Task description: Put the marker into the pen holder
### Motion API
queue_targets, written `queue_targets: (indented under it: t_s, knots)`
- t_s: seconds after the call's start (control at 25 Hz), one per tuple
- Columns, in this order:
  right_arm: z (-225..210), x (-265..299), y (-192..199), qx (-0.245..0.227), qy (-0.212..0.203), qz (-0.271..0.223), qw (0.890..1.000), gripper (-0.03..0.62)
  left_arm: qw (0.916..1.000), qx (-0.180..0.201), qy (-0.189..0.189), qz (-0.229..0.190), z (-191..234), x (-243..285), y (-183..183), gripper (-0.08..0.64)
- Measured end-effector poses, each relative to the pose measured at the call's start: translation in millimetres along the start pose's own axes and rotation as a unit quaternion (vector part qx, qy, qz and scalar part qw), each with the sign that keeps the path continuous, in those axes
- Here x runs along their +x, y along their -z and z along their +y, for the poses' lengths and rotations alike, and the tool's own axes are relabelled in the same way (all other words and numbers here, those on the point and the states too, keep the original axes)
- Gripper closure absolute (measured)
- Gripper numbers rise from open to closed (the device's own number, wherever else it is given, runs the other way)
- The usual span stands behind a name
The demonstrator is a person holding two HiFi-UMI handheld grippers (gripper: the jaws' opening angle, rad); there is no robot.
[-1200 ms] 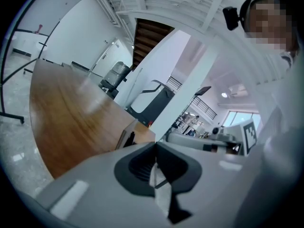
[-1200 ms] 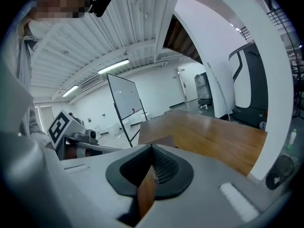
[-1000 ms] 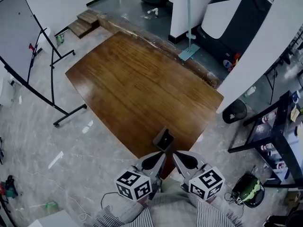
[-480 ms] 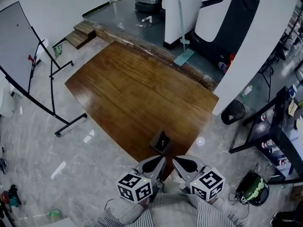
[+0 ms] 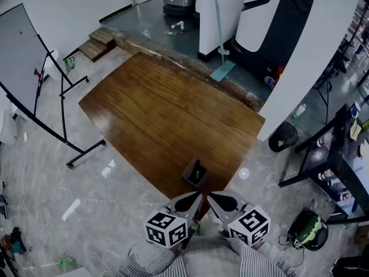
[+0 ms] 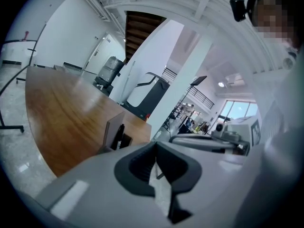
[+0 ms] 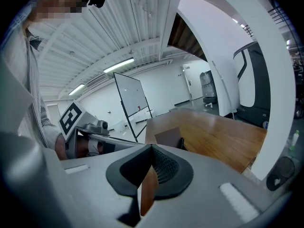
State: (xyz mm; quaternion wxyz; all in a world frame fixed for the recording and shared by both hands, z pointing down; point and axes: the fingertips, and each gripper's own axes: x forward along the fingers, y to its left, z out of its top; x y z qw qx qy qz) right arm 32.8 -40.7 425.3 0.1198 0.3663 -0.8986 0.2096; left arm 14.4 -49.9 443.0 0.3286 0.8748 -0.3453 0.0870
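Note:
A small dark pen holder (image 5: 196, 173) stands near the front edge of the wooden table (image 5: 167, 108). A black marker (image 5: 197, 169) stands upright inside it. Both grippers are held close to the person's body, just short of the table edge. My left gripper (image 5: 193, 197) is shut with nothing in it, and so is my right gripper (image 5: 214, 197). The left gripper view shows the shut jaws of that gripper (image 6: 156, 148) with the pen holder (image 6: 113, 133) and the marker (image 6: 121, 131) beyond them. In the right gripper view the pen holder (image 7: 166, 137) sits above the shut right gripper (image 7: 152, 150).
A whiteboard on a wheeled stand (image 5: 23, 56) is on the floor to the left. A black shelf rack (image 5: 337, 160) and a black bin (image 5: 282, 136) stand to the right beside a white column (image 5: 311, 62). Scraps lie on the floor at the left.
The head view has shifted slightly. Both grippers stay shut near the body, and the marker stays in the holder.

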Motion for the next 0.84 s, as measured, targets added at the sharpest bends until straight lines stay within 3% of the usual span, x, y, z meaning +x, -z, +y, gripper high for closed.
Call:
queue_targets:
  t_s: [0.84]
  knots:
    - [1.2,7.0,3.0,-0.011,-0.003,0.016,1.000,0.592,0.9998,-0.017,-0.013,0.000,9.9,-5.0,0.1,0.552]
